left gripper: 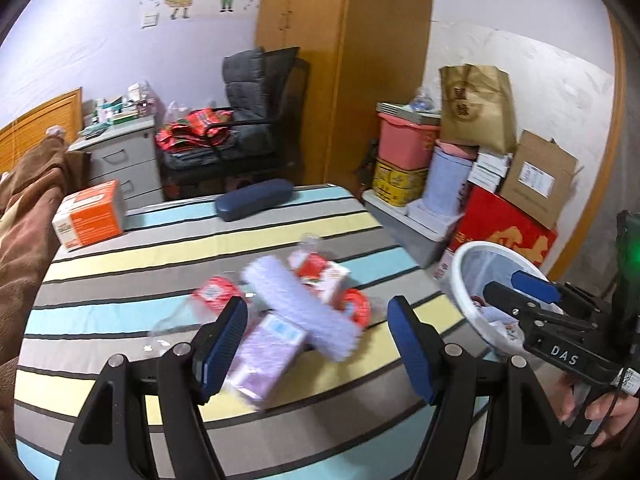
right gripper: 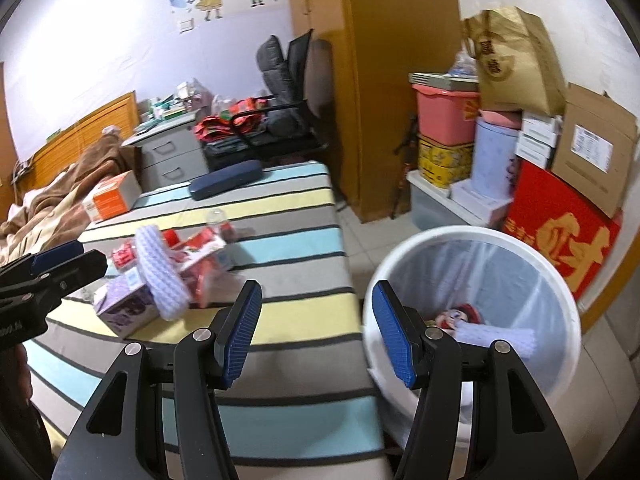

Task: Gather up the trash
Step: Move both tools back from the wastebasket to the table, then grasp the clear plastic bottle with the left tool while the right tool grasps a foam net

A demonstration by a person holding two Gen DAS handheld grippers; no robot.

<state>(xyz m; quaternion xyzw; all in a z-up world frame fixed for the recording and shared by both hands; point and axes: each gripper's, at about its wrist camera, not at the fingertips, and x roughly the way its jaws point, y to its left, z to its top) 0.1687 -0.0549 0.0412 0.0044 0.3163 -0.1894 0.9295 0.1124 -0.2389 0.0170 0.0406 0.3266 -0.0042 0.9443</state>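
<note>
The trash pile (left gripper: 296, 312) lies on the striped bed (left gripper: 120, 256), beside the white bin (right gripper: 472, 240). The left gripper (left gripper: 318, 344) and the right gripper (right gripper: 316, 336) hang apart, empty.

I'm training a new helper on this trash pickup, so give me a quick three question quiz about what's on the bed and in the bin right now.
1. True or false: the left gripper is shut on the purple box.
2. Multiple choice: the white trash bin stands (A) on the striped bed, (B) on the floor beside the bed, (C) on the chair.
3. Fill in: lying across the pile of trash on the bed is a lavender ____ wrap roll.

Key
1. False: both it and the right gripper are open and hold nothing.
2. B.
3. Bubble; it rests on the purple box and a red and white carton.
</note>
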